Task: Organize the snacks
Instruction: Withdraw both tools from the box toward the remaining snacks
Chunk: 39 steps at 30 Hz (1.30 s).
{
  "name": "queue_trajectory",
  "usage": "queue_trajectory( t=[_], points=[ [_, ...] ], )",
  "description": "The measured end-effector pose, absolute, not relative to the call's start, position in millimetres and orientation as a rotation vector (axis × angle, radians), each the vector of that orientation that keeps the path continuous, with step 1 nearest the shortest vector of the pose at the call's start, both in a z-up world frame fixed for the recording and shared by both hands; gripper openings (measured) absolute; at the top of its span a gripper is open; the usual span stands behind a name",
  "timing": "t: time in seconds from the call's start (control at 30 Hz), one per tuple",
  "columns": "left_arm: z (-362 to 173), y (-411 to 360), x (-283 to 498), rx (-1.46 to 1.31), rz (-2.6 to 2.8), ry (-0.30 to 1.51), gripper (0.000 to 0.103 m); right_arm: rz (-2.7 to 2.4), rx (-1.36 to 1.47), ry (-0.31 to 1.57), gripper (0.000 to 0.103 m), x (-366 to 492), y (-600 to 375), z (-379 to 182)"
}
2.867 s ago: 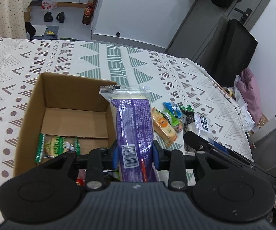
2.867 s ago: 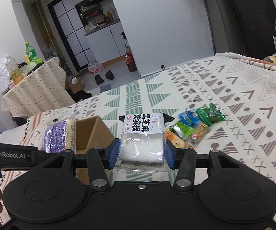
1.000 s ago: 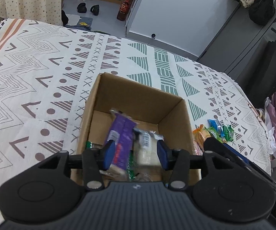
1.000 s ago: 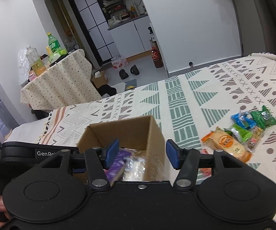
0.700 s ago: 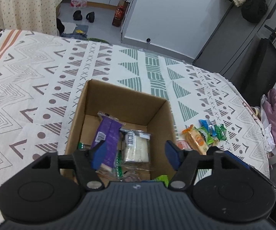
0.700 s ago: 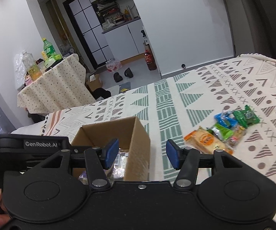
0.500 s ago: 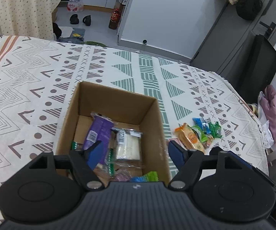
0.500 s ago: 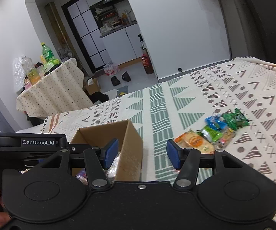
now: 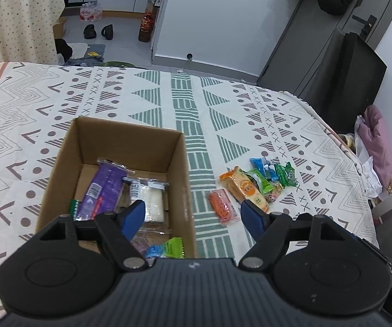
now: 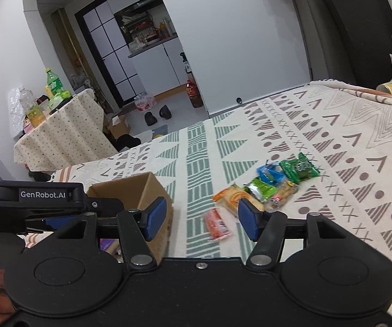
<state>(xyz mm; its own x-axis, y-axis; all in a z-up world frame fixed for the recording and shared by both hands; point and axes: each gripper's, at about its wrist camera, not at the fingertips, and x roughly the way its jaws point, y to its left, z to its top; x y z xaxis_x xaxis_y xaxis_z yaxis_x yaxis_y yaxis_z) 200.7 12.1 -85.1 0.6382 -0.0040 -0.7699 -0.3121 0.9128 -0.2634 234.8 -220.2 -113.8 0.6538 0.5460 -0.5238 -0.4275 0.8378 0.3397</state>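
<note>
Patterned bedspread (image 9: 46, 103), square cardboard box (image 9: 179, 169), crinkly snack packets (image 10: 261, 188)

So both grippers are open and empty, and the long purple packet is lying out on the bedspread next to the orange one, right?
Not quite. The purple packet is inside the cardboard box, not on the bedspread; the left wrist view shows it. The orange packet does lie on the bedspread, and both the left gripper and the right gripper are open and empty.
</note>
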Motion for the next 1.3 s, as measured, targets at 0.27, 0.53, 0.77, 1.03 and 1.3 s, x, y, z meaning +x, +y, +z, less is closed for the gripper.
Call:
queue_trajectory(
  t=[0.27, 0.53, 0.77, 1.03, 1.3],
  points=[
    [-87.8, -2.0, 214.7, -0.379, 0.163, 0.872, 0.076, 0.548, 0.196, 0.673, 0.058, 247.4, -232.5, -122.6],
    [-91.2, -17.5, 236.7, -0.363, 0.123, 0.878, 0.076, 0.547, 0.180, 0.669, 0.058, 272.6, -239.4, -121.7],
    [-101.7, -26.1, 254.9, -0.377, 0.098, 0.902, 0.076, 0.536, 0.182, 0.677, 0.058, 297.2, -244.3, -133.9],
    [-120.3, -37.8, 275.5, -0.360, 0.081, 0.934, 0.073, 0.523, 0.203, 0.719, 0.058, 315.3, -255.4, -163.3],
    [-145.5, -48.3, 295.6, -0.339, 0.089, 0.975, 0.065, 0.508, 0.240, 0.777, 0.058, 335.3, -259.6, -197.3]
  ],
)
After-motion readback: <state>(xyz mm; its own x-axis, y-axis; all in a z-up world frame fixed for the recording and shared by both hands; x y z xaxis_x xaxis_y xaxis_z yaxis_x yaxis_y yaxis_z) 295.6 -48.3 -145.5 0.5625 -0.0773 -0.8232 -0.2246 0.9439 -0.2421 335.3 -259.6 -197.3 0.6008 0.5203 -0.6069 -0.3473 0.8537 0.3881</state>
